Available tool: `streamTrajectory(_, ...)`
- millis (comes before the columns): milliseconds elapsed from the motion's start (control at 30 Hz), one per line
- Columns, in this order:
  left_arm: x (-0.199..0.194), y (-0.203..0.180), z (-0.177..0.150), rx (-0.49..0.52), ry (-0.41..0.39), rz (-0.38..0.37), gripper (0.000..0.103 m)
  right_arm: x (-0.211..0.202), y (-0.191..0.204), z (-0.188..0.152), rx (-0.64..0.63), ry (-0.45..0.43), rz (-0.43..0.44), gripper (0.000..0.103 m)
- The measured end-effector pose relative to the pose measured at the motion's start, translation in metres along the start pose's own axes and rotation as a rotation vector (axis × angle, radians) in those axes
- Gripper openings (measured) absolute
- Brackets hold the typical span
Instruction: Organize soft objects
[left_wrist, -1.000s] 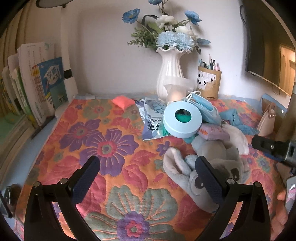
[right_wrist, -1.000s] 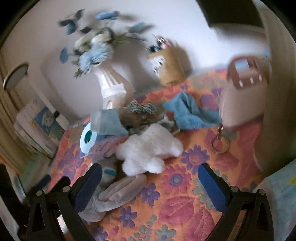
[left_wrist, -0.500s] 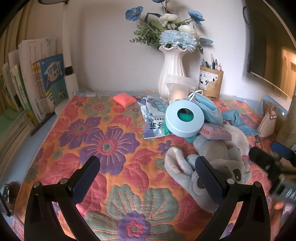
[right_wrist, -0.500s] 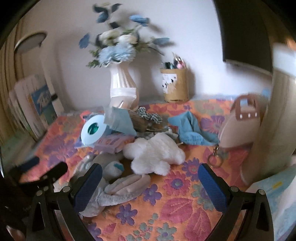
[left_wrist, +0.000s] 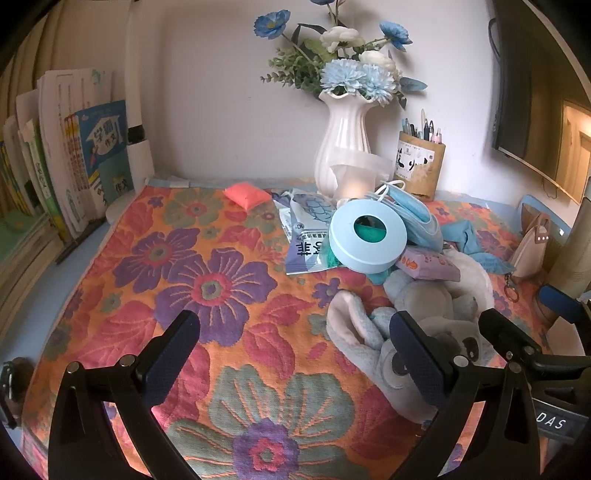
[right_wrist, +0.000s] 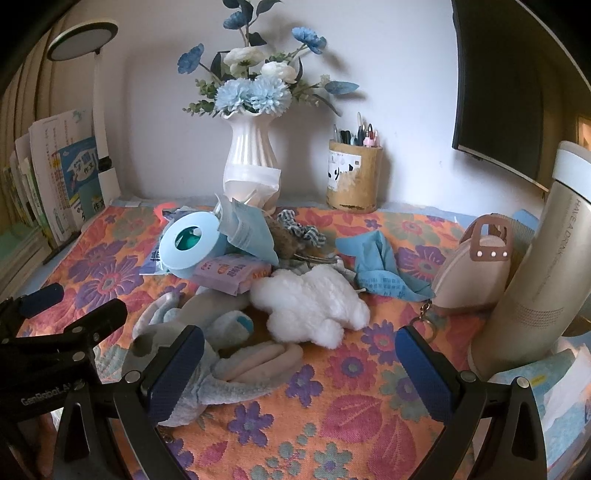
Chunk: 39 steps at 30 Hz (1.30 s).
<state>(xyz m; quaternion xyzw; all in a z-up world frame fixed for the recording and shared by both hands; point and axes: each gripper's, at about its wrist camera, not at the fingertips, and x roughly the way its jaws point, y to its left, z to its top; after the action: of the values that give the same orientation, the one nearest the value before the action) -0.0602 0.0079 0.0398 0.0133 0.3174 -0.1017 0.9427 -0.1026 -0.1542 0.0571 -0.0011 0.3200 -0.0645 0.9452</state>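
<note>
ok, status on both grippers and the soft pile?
Left gripper open, empty. Right gripper open, empty. Grey plush and white plush untouched. Blue ring atop pile.

Plush toys: two, a grey-blue one (right_wrist: 207, 332) at lower centre-left and a white fluffy one (right_wrist: 310, 302) at centre.
Face masks: seemingly two, one on the vase (right_wrist: 253, 177), one blue (right_wrist: 245, 230) beside the ring; the pile hid any others.
Blue ring box (right_wrist: 190, 243): one.
Tissue packs: one purple (right_wrist: 231, 273).
Blue cloths (right_wrist: 380, 266): one, right of centre.
Vases (right_wrist: 251, 151): one.
Pen holders (right_wrist: 352, 177): one.
Pink pouches (left_wrist: 246, 194): one, upper centre.
</note>
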Motion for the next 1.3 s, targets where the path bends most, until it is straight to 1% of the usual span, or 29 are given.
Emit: streamTrajectory(1300,0.0015,0.0034,0.0004,-0.005,0.013,-0.003,0.102,0.0021,0.0020,0.0010,-0.003,0.010,-0.004,0.103)
